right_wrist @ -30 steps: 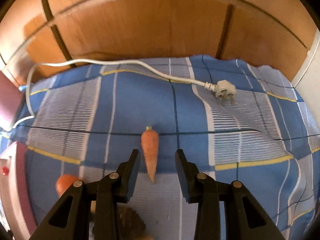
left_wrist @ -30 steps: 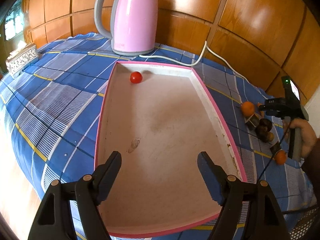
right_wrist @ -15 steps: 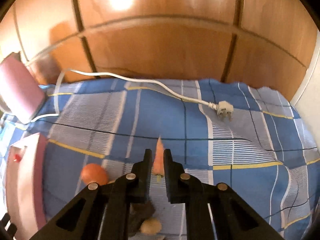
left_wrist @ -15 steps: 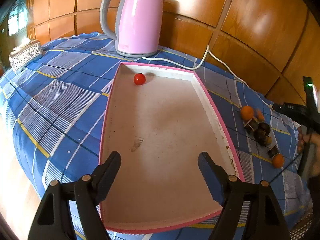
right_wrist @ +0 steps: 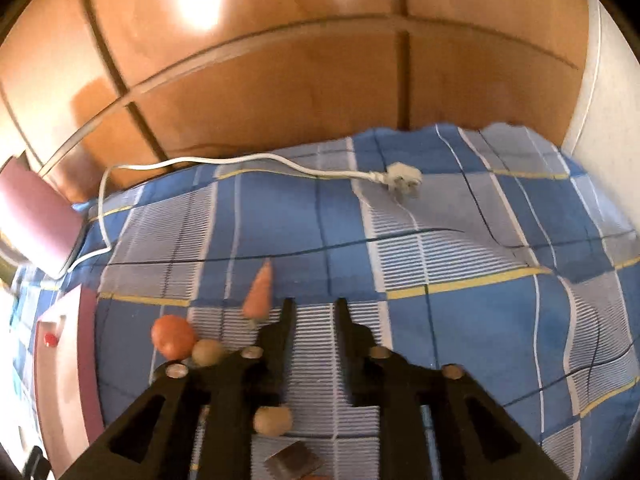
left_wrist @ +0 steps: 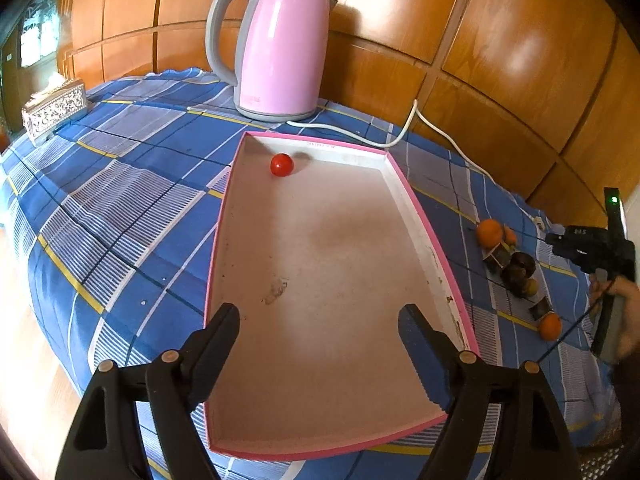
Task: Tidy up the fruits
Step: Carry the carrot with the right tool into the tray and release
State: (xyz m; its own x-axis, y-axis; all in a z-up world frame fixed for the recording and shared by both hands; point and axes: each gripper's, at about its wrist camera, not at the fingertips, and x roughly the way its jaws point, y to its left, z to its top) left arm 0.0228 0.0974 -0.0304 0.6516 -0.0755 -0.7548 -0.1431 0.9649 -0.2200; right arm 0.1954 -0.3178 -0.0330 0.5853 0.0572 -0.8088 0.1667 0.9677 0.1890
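A pink-rimmed tray (left_wrist: 224,248) lies on the blue checked cloth with one red tomato (left_wrist: 281,164) in its far left corner. Over the tray's near end my left gripper (left_wrist: 320,328) stands open and empty, its jaws still widening. In the right wrist view a small carrot (right_wrist: 259,291) sits just outside the left finger (right_wrist: 285,314), not between the pads. My right gripper (right_wrist: 314,312) shows a narrow gap with only cloth in it, and its jaws are opening. An orange fruit (right_wrist: 173,336) and two tan fruits (right_wrist: 207,352) lie to its left and below.
A pink kettle (left_wrist: 280,48) stands behind the tray; its white cable (left_wrist: 396,136) runs to a plug (right_wrist: 402,176) on the cloth. An ornate tissue box (left_wrist: 54,110) sits far left. Right of the tray lie an orange (left_wrist: 489,232), dark fruits (left_wrist: 520,268) and a small orange (left_wrist: 550,326). Wooden panels close the back.
The right jaws closed around the carrot half a second ago; now the carrot is outside them on the left and the gap is slightly wider. The left gripper stays over the tray.
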